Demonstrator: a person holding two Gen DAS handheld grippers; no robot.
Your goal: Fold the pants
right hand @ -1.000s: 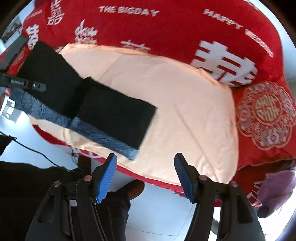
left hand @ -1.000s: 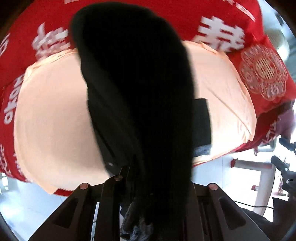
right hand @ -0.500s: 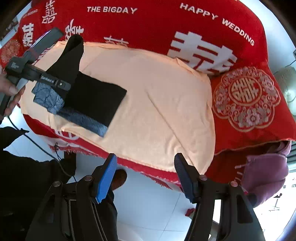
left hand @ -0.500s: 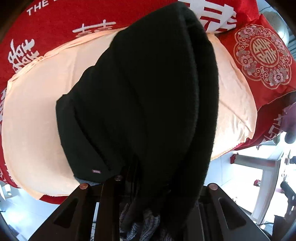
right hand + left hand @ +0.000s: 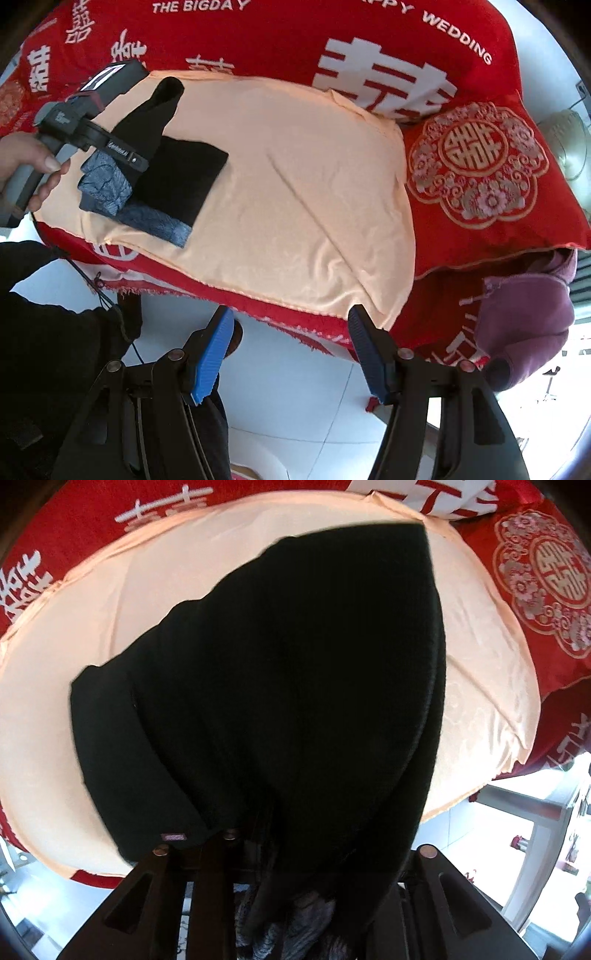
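Note:
The black pants (image 5: pixel 295 701) with a grey-blue patterned lining fill most of the left wrist view, draped over the peach sheet (image 5: pixel 110 627). Their bunched upper end hangs between my left gripper's fingers and hides the tips. In the right wrist view the pants (image 5: pixel 177 173) lie folded at the sheet's left end. My left gripper (image 5: pixel 136 162) pinches a raised fold there while its jaws are opening slightly. My right gripper (image 5: pixel 291 347) is open with nothing between its blue pads (image 5: pixel 214 350). It hangs over the floor just off the bed's near edge.
A red blanket (image 5: pixel 258 37) with white lettering lies under the peach sheet (image 5: pixel 295 184). A purple garment (image 5: pixel 524 325) hangs at the right corner. A person's hand (image 5: pixel 26 162) holds the left gripper. Dark-clad legs (image 5: pixel 55 350) and a shoe (image 5: pixel 236 336) stand on the white floor.
My left gripper has carried the pants' upper end down and over the lower part, so the cloth now spreads wider on the sheet. The right gripper has drifted sideways, still open.

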